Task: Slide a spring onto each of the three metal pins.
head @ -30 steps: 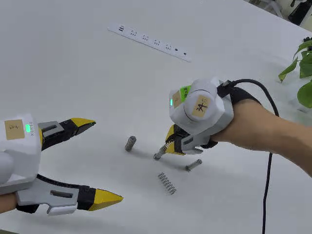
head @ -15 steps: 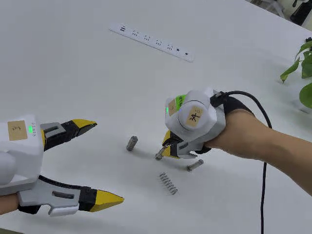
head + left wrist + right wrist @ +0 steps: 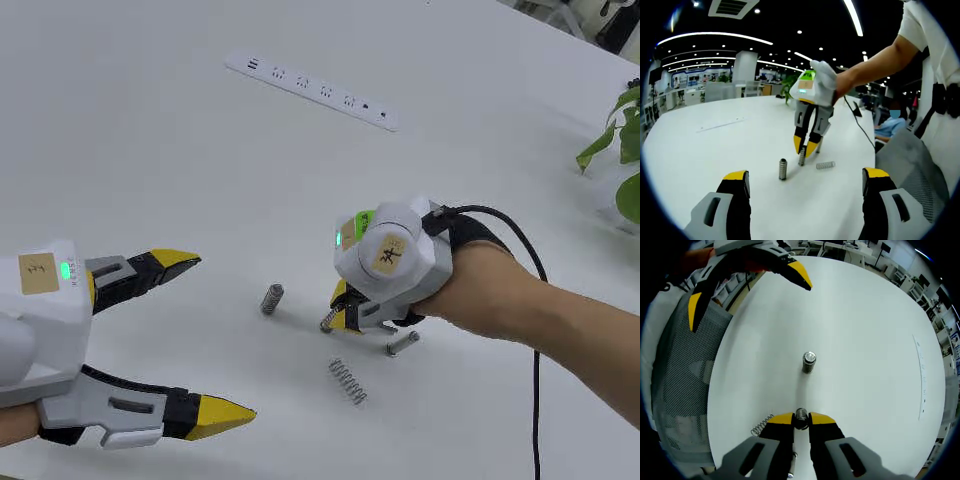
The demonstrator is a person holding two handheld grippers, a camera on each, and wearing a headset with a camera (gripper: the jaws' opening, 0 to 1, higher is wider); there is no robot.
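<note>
R tool (image 3: 337, 318) lower, more upright than 1 s back; jaws pinched on spring (image 3: 801, 415), pushing it down 2nd pin (image 3: 801, 161). Sprung pin (image 3: 271, 298) at its 9 o'clock, loose spring (image 3: 348, 381) at 5, bare pin (image 3: 402, 342) at 4, on worktop (image 3: 150, 120). L tool (image 3: 222, 336) gaping. Pin two looks nearly done.

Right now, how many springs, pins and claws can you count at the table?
Springs: 3
Pins: 3
Claws: 2
Total: 8
</note>
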